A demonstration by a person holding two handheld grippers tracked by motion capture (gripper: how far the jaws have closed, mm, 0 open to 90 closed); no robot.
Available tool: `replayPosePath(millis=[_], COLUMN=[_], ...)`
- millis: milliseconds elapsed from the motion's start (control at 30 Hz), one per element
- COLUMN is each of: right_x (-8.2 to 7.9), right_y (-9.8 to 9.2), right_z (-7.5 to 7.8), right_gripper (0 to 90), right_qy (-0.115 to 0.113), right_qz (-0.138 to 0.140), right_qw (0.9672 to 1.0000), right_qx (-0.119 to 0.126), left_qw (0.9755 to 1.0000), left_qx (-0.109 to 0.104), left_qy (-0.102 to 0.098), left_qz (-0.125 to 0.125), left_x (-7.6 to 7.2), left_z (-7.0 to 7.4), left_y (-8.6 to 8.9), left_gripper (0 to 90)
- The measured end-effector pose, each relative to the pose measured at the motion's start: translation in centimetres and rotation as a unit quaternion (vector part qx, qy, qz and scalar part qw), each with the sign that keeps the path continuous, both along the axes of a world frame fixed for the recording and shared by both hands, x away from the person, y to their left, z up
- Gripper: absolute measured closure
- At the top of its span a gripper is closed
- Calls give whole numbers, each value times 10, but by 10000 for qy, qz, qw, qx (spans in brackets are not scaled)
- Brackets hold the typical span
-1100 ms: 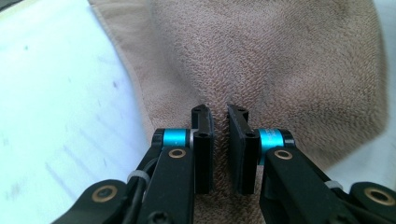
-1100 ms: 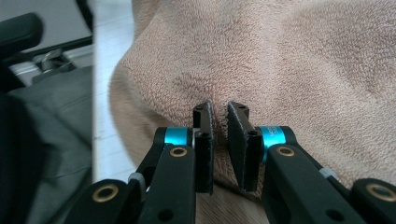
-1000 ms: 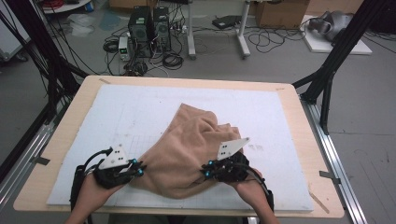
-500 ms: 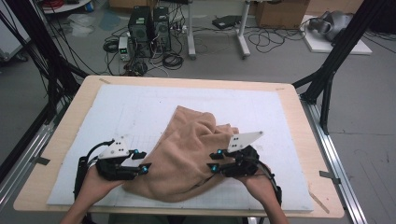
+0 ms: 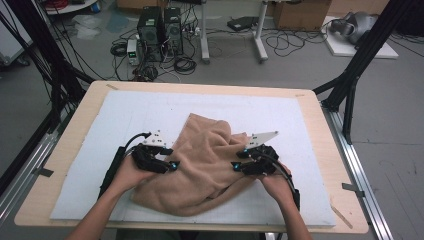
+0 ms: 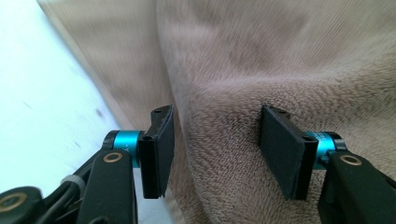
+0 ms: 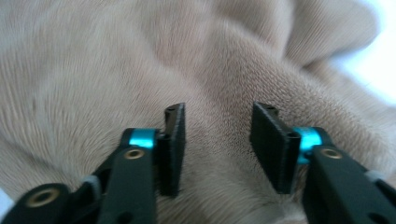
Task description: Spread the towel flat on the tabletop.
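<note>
A tan fleece cloth (image 5: 207, 167) is lying rumpled on the near half of the white mat (image 5: 100, 125) that is covering the table (image 5: 320, 120), one corner reaching toward the middle and a thick fold bunching at the near edge. It is looking soft, limp and light, likely to sag and drape wherever it is lifted, so pinching a raised ridge or an outer edge should be giving the surest hold; a flat patch would be slipping out from under the pads. No label, brand or writing is readable on it.

The left gripper (image 5: 172, 165) is hovering at the cloth's left edge. Its jaws have just been opening and are standing apart, a fold of pile rising between them in the left gripper view (image 6: 217, 149) with no pad pressing. The right gripper (image 5: 235, 165) is sitting over the right side, its jaws likewise having just been opening, apart above the fleece (image 7: 217, 144).
</note>
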State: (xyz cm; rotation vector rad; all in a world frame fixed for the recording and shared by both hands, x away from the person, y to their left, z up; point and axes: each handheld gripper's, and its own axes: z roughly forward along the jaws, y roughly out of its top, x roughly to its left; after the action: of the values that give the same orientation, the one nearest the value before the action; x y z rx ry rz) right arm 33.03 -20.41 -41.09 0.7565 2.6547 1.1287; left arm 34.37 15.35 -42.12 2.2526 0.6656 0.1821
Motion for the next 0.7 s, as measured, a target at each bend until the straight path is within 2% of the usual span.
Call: replayPosePath(millis=[100, 133, 167, 267, 367, 433, 500, 600, 700], right_x=[-2, -3, -4, -6, -10, -15, -22, -36, -51], right_y=[4, 5, 4, 3, 2, 2, 2, 2, 4], right_z=[-20, -24, -25, -24, -20, -16, -12, -7, -1], right_gripper=[736, 765, 803, 867, 874, 874, 874, 874, 874], right_qy=[332, 346, 300, 337, 335, 304, 308, 265, 182], right_qz=[136, 143, 156, 238, 352, 436, 526, 679, 832], right_qw=[9993, 9993, 9994, 9991, 9988, 9986, 9981, 9971, 9960], right_qx=[-117, -93, -4, 5, -16, 65, 135, 194, 267], left_qw=[9995, 9994, 9995, 9995, 9997, 9997, 9998, 9998, 9997], left_qx=[1, 9, 61, 107, 68, 13, 48, -150, -243], left_qy=[247, 207, 137, 48, 15, 16, -45, 3, 5], left_qz=[-201, -269, -278, -302, -250, -236, -203, -149, -95], left_x=[4, 3, 1, -4, -11, -17, -26, -42, -60], left_z=[-7, -7, -6, -2, 3, 5, 6, 6, 5], left_y=[-2, -3, -4, -5, -2, 2, 7, 16, 25], left_gripper=[582, 649, 684, 790, 807, 809, 808, 807, 807])
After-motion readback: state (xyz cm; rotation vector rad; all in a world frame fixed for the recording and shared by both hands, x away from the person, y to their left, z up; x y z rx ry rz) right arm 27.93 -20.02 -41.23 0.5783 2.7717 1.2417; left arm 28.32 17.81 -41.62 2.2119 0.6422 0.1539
